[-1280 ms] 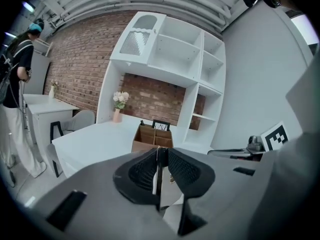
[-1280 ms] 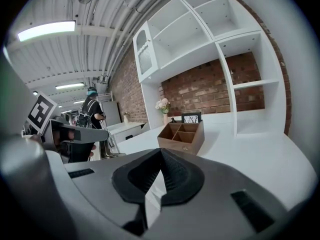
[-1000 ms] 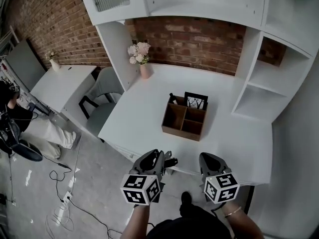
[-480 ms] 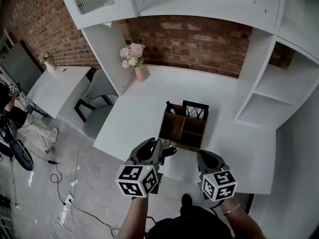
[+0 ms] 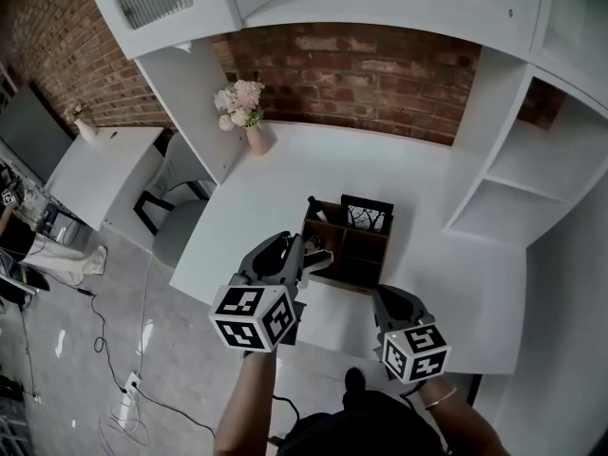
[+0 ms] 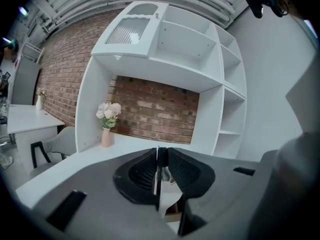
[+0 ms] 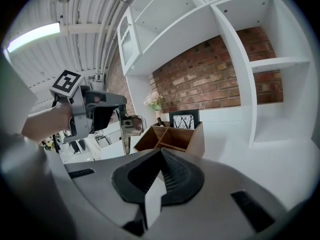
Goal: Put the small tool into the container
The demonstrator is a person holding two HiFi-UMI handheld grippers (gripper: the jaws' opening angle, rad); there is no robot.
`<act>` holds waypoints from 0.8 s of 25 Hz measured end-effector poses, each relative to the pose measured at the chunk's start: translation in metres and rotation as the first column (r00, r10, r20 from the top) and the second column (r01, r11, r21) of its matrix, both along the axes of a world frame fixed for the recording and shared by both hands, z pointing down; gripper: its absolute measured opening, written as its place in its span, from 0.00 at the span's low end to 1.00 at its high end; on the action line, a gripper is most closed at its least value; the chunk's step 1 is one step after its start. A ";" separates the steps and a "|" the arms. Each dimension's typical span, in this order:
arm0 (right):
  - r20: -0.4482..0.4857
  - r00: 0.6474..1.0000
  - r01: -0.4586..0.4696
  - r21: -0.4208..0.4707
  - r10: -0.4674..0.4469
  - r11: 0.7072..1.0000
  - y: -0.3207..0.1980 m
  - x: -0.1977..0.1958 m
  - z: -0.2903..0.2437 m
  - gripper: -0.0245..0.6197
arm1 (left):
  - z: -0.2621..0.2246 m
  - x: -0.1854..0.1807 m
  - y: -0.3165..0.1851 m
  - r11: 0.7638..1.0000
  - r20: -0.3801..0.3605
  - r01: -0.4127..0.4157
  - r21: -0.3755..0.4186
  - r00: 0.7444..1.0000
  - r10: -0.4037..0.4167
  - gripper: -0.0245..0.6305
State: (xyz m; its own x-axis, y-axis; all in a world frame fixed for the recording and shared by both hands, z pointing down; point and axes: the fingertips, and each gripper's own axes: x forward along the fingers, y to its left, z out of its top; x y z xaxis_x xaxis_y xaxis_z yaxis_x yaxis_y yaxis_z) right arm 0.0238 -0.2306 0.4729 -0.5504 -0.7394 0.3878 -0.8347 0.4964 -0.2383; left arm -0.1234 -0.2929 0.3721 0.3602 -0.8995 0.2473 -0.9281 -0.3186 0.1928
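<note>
My left gripper [image 5: 306, 253] is shut on a small metal tool [image 5: 321, 254] and holds it over the front-left corner of the brown wooden container [image 5: 385, 246] on the white desk. The right gripper view shows the tool [image 7: 126, 125] hanging from the left gripper [image 7: 116, 115] just left of the container [image 7: 200, 141]. In the left gripper view a thin edge of the tool [image 6: 158, 171] sits between the shut jaws of the left gripper [image 6: 161, 156]. My right gripper [image 5: 388, 297] is shut and empty, near the desk's front edge. A framed picture [image 5: 367, 213] stands in a back compartment.
A vase of flowers [image 5: 249, 122] stands at the desk's back left corner. White shelves [image 5: 518, 174] rise at the right, cabinets above. A grey chair [image 5: 176, 226] and a side table [image 5: 90, 174] are to the left, with cables on the floor.
My left gripper has moved forward with the tool, from the desk's front edge to the container's front-left corner. The right gripper has barely moved.
</note>
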 end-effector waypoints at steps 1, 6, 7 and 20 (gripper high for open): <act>-0.002 1.000 -0.003 -0.003 0.003 1.000 -0.001 0.002 0.002 0.04 | -0.001 0.001 -0.006 1.000 0.003 -0.003 0.005 1.000 0.003 0.15; -0.006 1.000 -0.015 -0.022 0.015 1.000 -0.002 0.008 0.010 0.04 | -0.001 0.006 -0.027 1.000 0.013 -0.008 0.016 1.000 0.008 0.15; -0.006 1.000 -0.017 -0.024 0.017 1.000 -0.003 0.009 0.010 0.04 | 0.000 0.008 -0.030 1.000 0.016 -0.009 0.016 1.000 0.009 0.15; -0.025 0.998 -0.054 -0.043 0.053 0.998 -0.005 0.028 0.017 0.04 | 0.022 0.021 -0.049 1.000 0.031 -0.021 0.005 0.999 0.021 0.15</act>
State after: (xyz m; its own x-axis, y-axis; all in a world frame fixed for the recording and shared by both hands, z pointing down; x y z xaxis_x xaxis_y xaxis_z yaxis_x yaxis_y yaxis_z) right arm 0.0522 -0.2352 0.4896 -0.5009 -0.7498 0.4323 -0.8654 0.4406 -0.2386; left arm -0.1022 -0.3418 0.3940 0.3710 -0.8932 0.2539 -0.9267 -0.3386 0.1628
